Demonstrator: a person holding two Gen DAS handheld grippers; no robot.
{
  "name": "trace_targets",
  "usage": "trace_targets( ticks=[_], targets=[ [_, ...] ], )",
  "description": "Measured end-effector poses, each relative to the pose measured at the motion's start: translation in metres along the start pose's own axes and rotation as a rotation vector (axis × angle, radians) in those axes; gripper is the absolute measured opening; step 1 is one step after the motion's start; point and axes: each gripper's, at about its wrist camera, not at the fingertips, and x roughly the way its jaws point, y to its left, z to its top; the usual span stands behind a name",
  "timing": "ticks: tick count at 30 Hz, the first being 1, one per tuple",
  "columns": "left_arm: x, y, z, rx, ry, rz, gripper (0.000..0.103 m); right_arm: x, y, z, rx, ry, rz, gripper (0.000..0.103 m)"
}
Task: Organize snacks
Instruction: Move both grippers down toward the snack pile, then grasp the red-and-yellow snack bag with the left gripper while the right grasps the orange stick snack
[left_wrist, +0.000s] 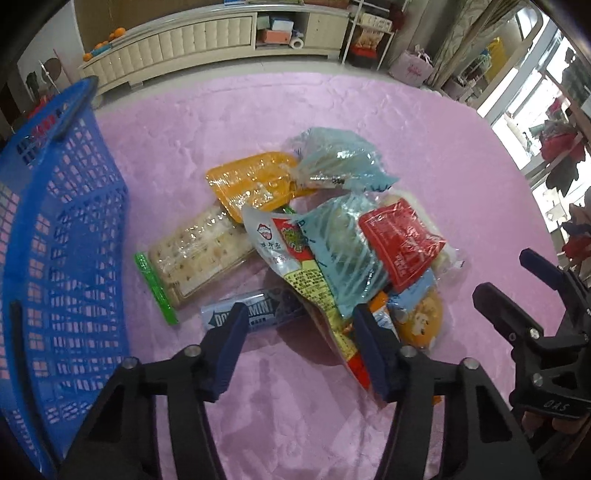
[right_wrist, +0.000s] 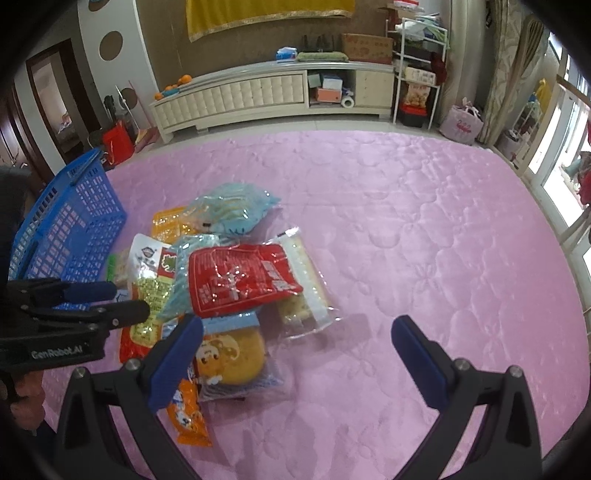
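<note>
A pile of snack packets lies on the pink quilt (left_wrist: 184, 155): a red packet (left_wrist: 400, 242) (right_wrist: 240, 280), light blue bags (left_wrist: 340, 158) (right_wrist: 229, 210), an orange packet (left_wrist: 251, 182), a cracker pack (left_wrist: 199, 254), a dark blue "MINI" bar (left_wrist: 258, 308) and a yellow cake packet (right_wrist: 231, 356). The blue basket (left_wrist: 62, 258) (right_wrist: 74, 225) stands left of the pile. My left gripper (left_wrist: 299, 332) is open just over the near edge of the pile, holding nothing. My right gripper (right_wrist: 295, 332) is open and empty at the pile's right side, and shows in the left wrist view (left_wrist: 517, 288).
A small orange sachet (right_wrist: 188, 417) lies at the near edge of the pile. A cream cabinet (right_wrist: 273, 94) stands beyond the quilt's far edge, with a white rack (right_wrist: 417, 70) and a pink bag (right_wrist: 461, 125) to its right. Bare quilt (right_wrist: 443, 229) stretches right of the pile.
</note>
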Motion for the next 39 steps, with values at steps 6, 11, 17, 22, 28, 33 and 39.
trace_targets(
  ticks=[6, 11, 17, 22, 28, 33, 39],
  targets=[
    [0.011, 0.004, 0.004, 0.005, 0.023, -0.007, 0.031, 0.01, 0.002, 0.003, -0.003, 0.023, 0.022, 0.103],
    [0.017, 0.011, 0.005, -0.01, 0.028, -0.057, 0.017, 0.01, 0.007, 0.005, -0.013, 0.032, 0.031, 0.103],
    [0.01, 0.003, 0.003, 0.031, -0.005, -0.036, 0.007, 0.009, 0.016, 0.003, -0.031, 0.062, 0.076, 0.103],
    [0.002, 0.015, -0.008, 0.038, -0.015, -0.038, 0.004, 0.009, 0.029, -0.01, -0.044, 0.092, 0.097, 0.103],
    [-0.009, 0.018, -0.026, 0.07, -0.019, -0.035, 0.002, 0.01, 0.043, -0.031, -0.069, 0.134, 0.15, 0.096],
    [-0.009, 0.009, -0.04, 0.113, -0.02, -0.006, 0.002, 0.019, 0.049, -0.046, -0.085, 0.19, 0.159, 0.082],
    [-0.015, 0.01, -0.063, 0.128, -0.015, 0.01, 0.002, 0.027, 0.047, -0.052, -0.021, 0.222, 0.16, 0.081]
  ],
)
